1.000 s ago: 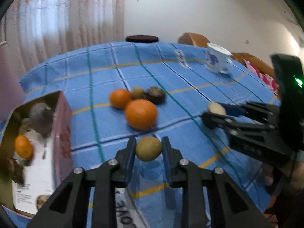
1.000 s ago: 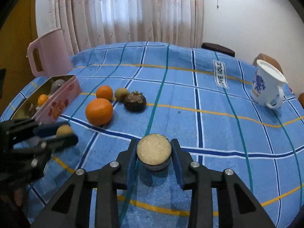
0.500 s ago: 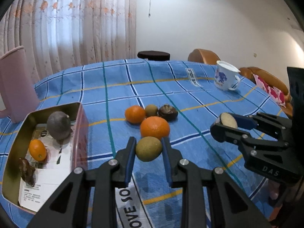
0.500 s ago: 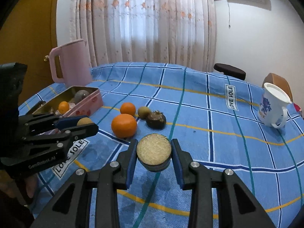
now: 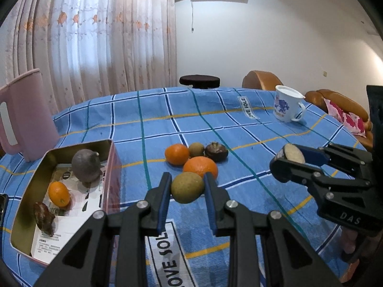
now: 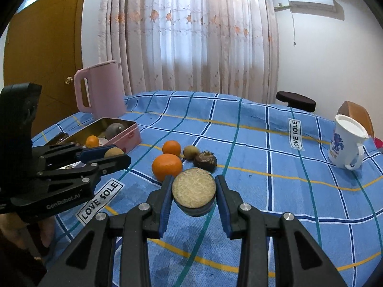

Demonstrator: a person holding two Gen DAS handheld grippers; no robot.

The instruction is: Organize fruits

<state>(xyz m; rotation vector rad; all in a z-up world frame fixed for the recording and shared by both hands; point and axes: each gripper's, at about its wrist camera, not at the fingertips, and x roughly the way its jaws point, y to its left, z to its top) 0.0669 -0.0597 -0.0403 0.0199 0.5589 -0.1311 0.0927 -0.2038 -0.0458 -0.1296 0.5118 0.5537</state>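
Item one: kiwi [image 5: 187,187], pinched in my left tool [image 5: 187,189] at lower centre, lifted off the worktop [image 5: 239,129]; I judged it light, soft-skinned, best gripped across its middle. Item two: halved fruit [image 6: 194,191], cut face up, clamped in my right tool [image 6: 194,192]. Destination tin [image 5: 31,191] sat lower left.
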